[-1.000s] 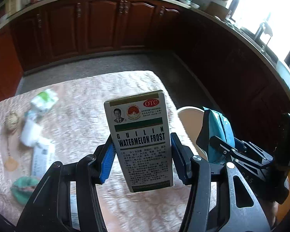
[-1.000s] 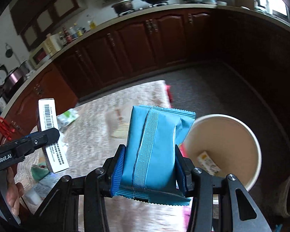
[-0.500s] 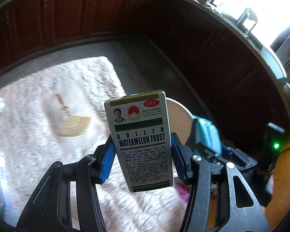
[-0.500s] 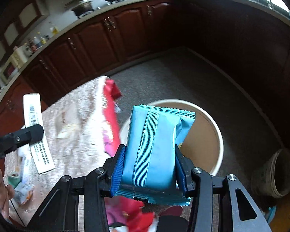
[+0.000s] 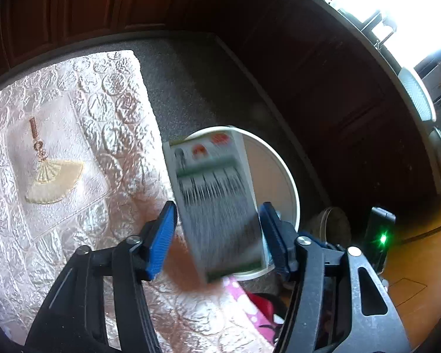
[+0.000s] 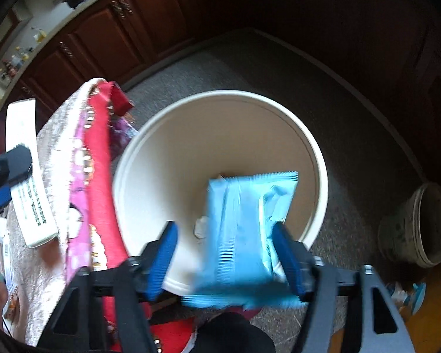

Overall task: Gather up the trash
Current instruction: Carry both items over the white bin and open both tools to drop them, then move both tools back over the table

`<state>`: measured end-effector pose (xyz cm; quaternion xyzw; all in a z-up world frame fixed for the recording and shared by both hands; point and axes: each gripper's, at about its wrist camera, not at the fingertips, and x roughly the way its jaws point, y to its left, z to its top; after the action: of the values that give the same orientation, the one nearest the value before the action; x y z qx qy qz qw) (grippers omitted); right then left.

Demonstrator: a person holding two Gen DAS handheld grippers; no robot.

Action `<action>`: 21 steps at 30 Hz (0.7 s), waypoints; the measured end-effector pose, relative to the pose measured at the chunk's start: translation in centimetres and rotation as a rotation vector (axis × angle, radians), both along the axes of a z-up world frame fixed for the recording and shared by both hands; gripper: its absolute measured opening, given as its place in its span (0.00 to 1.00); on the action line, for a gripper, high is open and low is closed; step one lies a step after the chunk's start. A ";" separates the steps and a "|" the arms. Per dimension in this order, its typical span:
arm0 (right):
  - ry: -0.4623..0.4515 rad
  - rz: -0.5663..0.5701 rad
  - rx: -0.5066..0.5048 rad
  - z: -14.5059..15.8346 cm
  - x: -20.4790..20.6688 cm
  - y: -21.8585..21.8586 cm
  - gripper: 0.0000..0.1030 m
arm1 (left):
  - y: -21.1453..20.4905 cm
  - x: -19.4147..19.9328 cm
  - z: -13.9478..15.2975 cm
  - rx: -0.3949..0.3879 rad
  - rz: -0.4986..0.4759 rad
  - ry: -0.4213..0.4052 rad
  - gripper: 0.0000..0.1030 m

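Trash over the white bucket [image 6: 150, 158], both grippers letting go.
Bucket stands on grey floor beside the cloth-covered table [image 5: 82, 111]. Right gripper [image 6: 225, 253]: jaws just spread, blue packet [image 6: 241, 229] blurred between them, left pad clear of it. Left gripper [image 5: 217, 232]: jaws just widened, white medicine box [image 5: 214, 200] motion-blurred, loose between the pads, above the bucket's rim.

Black grippers, ribbed blue fingers [image 5: 161, 241].

Dark wood cabinets [image 6: 108, 29], grey floor [image 5: 191, 88]
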<state>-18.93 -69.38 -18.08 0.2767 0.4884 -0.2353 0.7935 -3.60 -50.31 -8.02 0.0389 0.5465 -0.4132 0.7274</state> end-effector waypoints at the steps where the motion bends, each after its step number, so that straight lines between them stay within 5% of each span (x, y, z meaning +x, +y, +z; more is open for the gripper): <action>1: 0.001 -0.005 -0.001 -0.1 0.0 -0.1 0.65 | 0.0 -0.1 0.0 -0.002 -0.002 -0.002 0.61; 10: -0.011 -0.041 0.010 0.2 -0.5 -0.1 0.66 | 1.8 -0.3 0.4 0.008 0.010 -0.045 0.66; 21: -0.085 -0.002 -0.088 4.5 0.1 2.6 0.71 | 5.4 -0.8 2.5 0.031 0.072 -0.173 0.66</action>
<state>-18.83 -66.78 -13.60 0.2520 0.4430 -0.2452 0.8247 -4.38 -44.88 -5.50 0.0659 0.4890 -0.3736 0.7855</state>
